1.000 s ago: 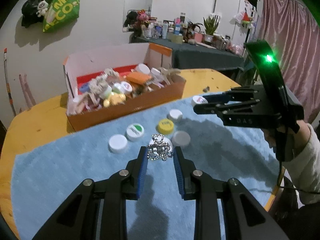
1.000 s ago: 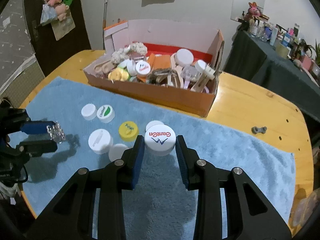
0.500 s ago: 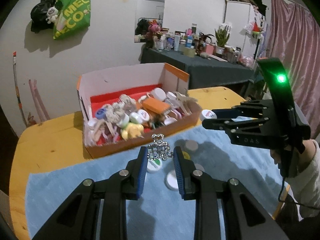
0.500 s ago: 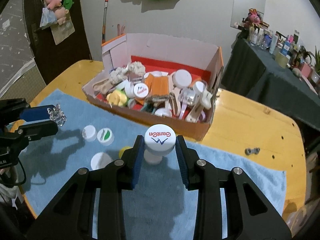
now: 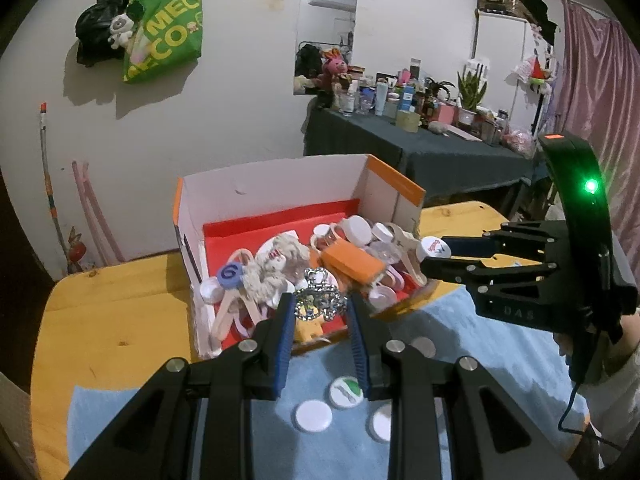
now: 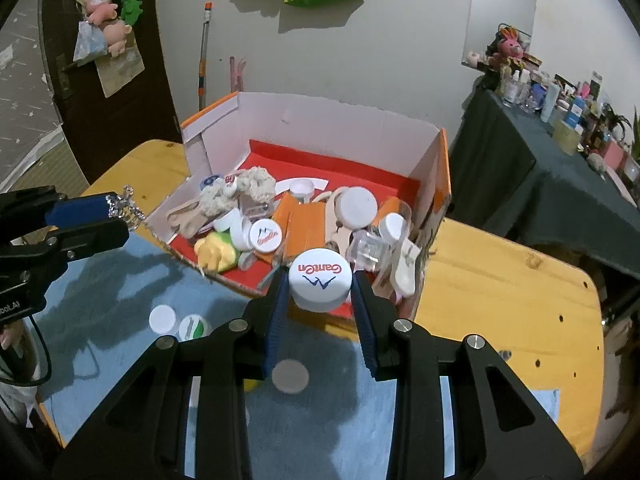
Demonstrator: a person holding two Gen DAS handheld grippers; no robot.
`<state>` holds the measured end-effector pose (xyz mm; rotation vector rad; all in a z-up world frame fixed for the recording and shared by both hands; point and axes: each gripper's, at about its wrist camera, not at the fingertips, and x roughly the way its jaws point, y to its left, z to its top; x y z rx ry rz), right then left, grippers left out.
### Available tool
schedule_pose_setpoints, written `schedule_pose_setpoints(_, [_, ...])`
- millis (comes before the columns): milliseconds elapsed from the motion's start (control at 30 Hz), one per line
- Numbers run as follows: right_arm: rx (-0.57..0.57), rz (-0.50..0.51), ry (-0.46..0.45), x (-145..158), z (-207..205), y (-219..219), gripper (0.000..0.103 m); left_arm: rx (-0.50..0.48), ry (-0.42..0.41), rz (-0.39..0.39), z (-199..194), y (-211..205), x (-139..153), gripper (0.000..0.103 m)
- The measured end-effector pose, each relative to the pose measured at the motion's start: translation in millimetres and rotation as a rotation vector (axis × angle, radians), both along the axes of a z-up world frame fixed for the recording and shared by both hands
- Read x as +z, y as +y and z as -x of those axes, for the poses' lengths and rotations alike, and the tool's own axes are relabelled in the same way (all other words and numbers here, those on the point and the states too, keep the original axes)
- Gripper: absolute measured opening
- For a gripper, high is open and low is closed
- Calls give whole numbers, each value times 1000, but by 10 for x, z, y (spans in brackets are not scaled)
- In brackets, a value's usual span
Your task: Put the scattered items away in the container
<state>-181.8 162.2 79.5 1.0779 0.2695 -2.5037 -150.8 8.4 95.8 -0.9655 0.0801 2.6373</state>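
Your left hand-held gripper (image 5: 320, 312) is clamped on the rhinestone trinket (image 5: 320, 300), and your right hand-held gripper (image 6: 320, 292) grips the white cap (image 6: 320, 284); both hang at the cardboard box's (image 6: 320, 128) near edge. Carry each past the rim, over the pile, before you let go.

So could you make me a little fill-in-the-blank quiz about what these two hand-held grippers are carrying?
1. The right hand-held gripper holds a white ____ printed "Ganten".
2. The left hand-held gripper holds a sparkly silver ____.
3. Both hover near an orange cardboard ____ full of small items.
4. The cloth under the loose caps is ____ in colour.

Missing words: cap; crown; box; blue
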Motion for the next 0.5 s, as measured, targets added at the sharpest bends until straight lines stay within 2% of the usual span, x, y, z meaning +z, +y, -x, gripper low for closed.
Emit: schedule_pose_setpoints(500, [-51,-39,-33,-182,405,-109,31,61,-30,43,412,87,-308,28])
